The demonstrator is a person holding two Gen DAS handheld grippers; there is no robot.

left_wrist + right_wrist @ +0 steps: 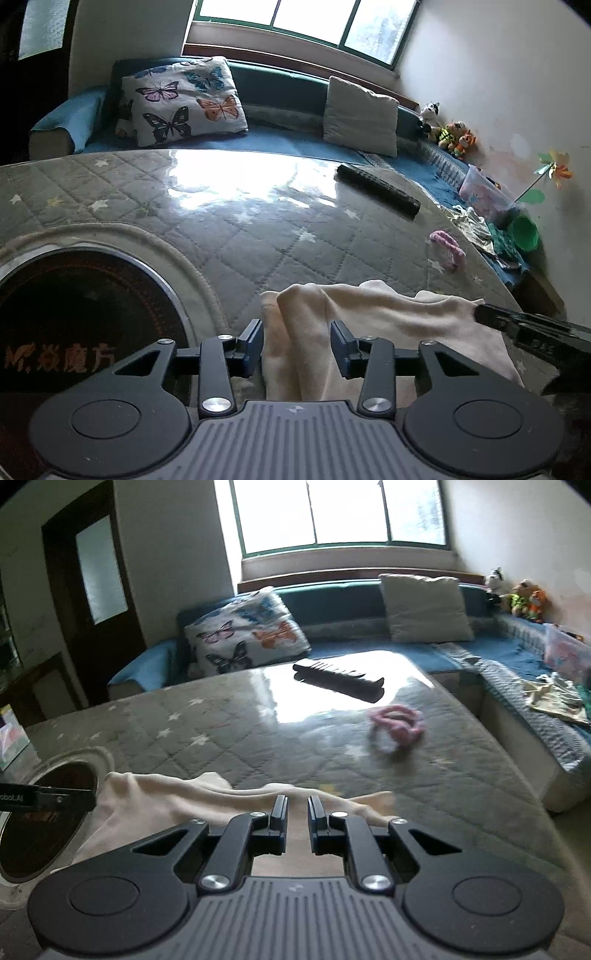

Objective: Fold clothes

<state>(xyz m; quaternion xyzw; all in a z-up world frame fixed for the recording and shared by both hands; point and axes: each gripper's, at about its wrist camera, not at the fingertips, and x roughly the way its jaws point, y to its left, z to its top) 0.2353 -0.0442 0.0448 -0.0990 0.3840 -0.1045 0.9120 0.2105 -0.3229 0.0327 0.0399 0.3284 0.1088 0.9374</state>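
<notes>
A cream garment [369,332] is seen crumpled at the near edge of a quilted table [184,206]. L gripper [295,332] is held part-open, cloth between its pads ungripped. R gripper [298,808] is nearly closed; grip can't be told.

The cloth [388,314] lay bunched at the near edge of the quilted table [221,229], right of the round inset [74,314]. Farther back on the table lay the remote [376,188], with the knitted loop [448,251] nearer. Behind the table stood the sofa [288,140], bearing two pillows.
</notes>
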